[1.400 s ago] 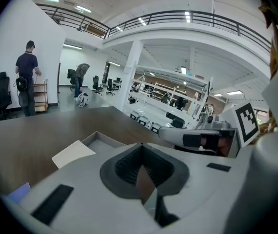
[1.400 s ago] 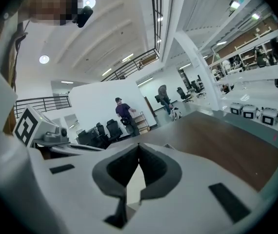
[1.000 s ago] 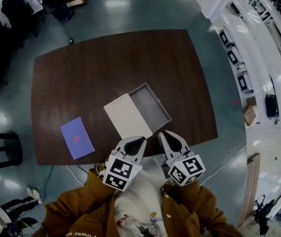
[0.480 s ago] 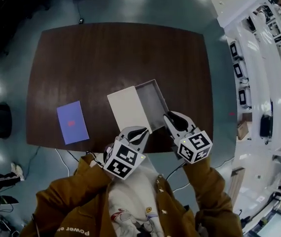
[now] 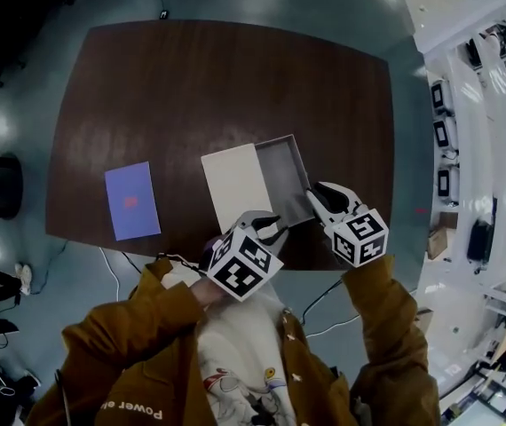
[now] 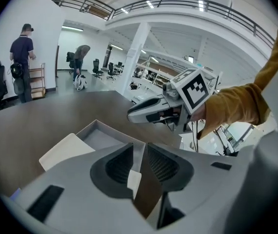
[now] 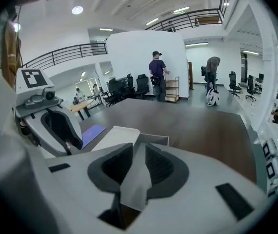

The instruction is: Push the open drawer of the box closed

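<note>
Head view alone gives the full layout: the box lies on the dark table near its 6 o'clock edge, and its grey drawer is pulled out toward 3 o'clock. A purple sheet lies well apart at 9 o'clock of the box. The gripper views alone show the hall beyond: a railed mezzanine, office chairs and a standing person. The left gripper hovers at the box's 6 o'clock corner. In its own view its jaws are opening, parted by a narrow gap with nothing clamped, only the box corner behind. The right gripper sits just beside the drawer's outer end at 4 o'clock. Its jaws are likewise opening and unloaded, with the drawer visible through the gap. Contact with the drawer cannot be confirmed. Each gripper's cube bears black-and-white square markers with no lettering. Jacket print at 6 o'clock begins "Power"; the remainder is cut off.
</note>
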A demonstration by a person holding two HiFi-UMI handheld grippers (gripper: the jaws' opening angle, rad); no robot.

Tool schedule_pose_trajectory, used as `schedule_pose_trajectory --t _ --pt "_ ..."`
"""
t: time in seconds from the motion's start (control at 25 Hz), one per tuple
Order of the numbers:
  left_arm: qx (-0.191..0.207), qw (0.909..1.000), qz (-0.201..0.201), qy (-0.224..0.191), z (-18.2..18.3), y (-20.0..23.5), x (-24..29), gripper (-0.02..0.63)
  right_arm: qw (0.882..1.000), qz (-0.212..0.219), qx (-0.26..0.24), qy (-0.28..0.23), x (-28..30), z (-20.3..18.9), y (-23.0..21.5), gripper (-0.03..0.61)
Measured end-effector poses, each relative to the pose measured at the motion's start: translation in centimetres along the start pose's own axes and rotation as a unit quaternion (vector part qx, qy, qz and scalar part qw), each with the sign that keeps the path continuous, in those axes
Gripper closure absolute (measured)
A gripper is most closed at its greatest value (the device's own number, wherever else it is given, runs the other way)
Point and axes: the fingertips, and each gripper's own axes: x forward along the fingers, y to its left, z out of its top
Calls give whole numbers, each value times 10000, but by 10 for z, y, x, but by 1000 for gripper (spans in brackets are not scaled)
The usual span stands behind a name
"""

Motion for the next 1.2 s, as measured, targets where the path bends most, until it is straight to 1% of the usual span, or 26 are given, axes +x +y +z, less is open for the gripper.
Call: schedule_pose_trajectory --t 0.08,0.12,0.32,0.48,0.52,0.64,0.68,0.84,1.0,1.08,1.2 --pt "71 9998 -34 160 -3 -2 5 506 9998 31 -146 126 2 -2 -8 488" --pt "86 9997 -44 218 -4 -2 8 500 9996 46 -212 191 4 -3 -12 484" --pt "109 9992 -50 393 -6 4 20 495 9975 150 -525 452 17 -10 -31 477" --pt "209 9986 122 464 -4 10 27 497 9932 312 -813 770 30 -23 -45 466" --pt "221 9986 167 460 -3 11 27 506 9913 348 -916 874 32 -28 -50 466" --pt "219 9983 278 467 -2 14 29 598 9833 506 -1277 1195 39 -41 -61 466" --pt "221 9981 290 491 -2 14 29 607 9802 576 -1378 1301 40 -45 -64 465" --pt "138 9974 153 685 -14 15 33 607 9701 865 -1624 1584 49 -56 -72 454" --pt "124 9969 92 776 -18 16 36 607 9560 1172 -2003 1797 55 -65 -77 454" --pt "68 9967 -6 812 -18 16 39 607 9491 1355 -2155 1856 59 -68 -79 424" --pt "42 9953 -127 958 -22 16 43 607 9378 1531 -2381 2008 64 -76 -80 416"
